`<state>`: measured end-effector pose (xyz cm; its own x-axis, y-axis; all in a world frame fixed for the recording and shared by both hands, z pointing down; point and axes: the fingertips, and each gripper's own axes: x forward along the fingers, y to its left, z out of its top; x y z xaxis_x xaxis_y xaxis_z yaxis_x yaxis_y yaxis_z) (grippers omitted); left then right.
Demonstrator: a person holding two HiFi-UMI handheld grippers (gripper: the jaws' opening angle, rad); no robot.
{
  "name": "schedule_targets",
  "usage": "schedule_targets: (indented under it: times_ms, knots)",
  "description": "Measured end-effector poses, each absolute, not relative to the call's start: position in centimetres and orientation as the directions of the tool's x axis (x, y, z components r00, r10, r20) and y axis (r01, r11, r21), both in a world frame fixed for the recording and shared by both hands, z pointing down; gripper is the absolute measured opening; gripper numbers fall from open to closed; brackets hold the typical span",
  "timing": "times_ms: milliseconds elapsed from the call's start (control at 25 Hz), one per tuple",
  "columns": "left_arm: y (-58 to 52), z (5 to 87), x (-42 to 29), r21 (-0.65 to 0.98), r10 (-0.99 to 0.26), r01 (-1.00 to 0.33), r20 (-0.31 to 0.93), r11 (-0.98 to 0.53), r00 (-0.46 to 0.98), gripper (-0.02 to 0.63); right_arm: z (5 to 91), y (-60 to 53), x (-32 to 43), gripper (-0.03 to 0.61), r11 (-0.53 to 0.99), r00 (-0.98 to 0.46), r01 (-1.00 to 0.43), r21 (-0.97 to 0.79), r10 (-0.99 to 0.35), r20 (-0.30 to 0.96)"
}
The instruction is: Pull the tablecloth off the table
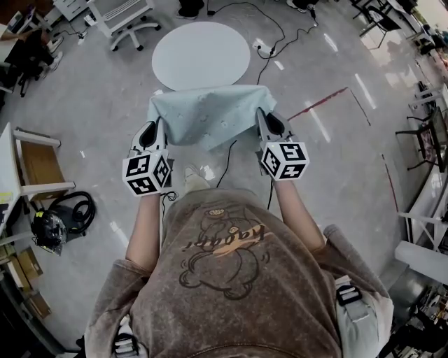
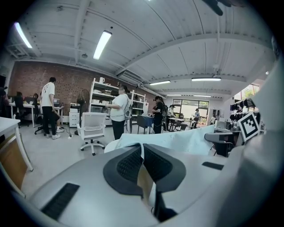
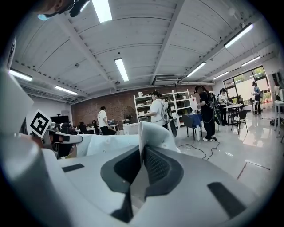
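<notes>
The pale blue-green tablecloth (image 1: 206, 115) hangs stretched in the air between my two grippers, off the round white table (image 1: 201, 54) that stands bare beyond it. My left gripper (image 1: 155, 131) is shut on the cloth's left corner, and my right gripper (image 1: 264, 120) is shut on its right corner. In the left gripper view the cloth (image 2: 177, 139) is pinched between the black pads (image 2: 128, 166) at my left gripper (image 2: 142, 148) and spreads to the right. In the right gripper view a fold of the tablecloth (image 3: 153, 133) stands up from my right gripper (image 3: 142, 153).
A black cable (image 1: 273, 52) runs over the grey floor right of the table. A white office chair (image 1: 129, 21) is at the back left, a wooden-shelved desk (image 1: 35, 168) and a coiled hose (image 1: 66, 213) at the left. Several people stand by shelves (image 2: 104, 104) in the room.
</notes>
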<state>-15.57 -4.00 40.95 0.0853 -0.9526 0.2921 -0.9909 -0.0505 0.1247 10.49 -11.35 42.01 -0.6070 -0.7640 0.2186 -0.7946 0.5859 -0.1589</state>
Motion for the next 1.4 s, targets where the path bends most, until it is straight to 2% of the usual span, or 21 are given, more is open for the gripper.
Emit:
schedule_targets:
  times_ms: [600, 1400]
  knots:
    - [-5.8, 41.5, -18.9, 0.155, -0.953, -0.988, 0.295, -0.02, 0.066, 0.023, 42.4, -13.3, 7.1, 0.017, 0.599, -0.621, -0.783, -0.167, -0.75, 0.226]
    - [-6.3, 40.5, -17.2, 0.161, -0.958, -0.987, 0.279, -0.02, 0.065, 0.023, 40.9, -13.9, 8.6, 0.014, 0.599, -0.614, -0.789, -0.136, -0.76, 0.215]
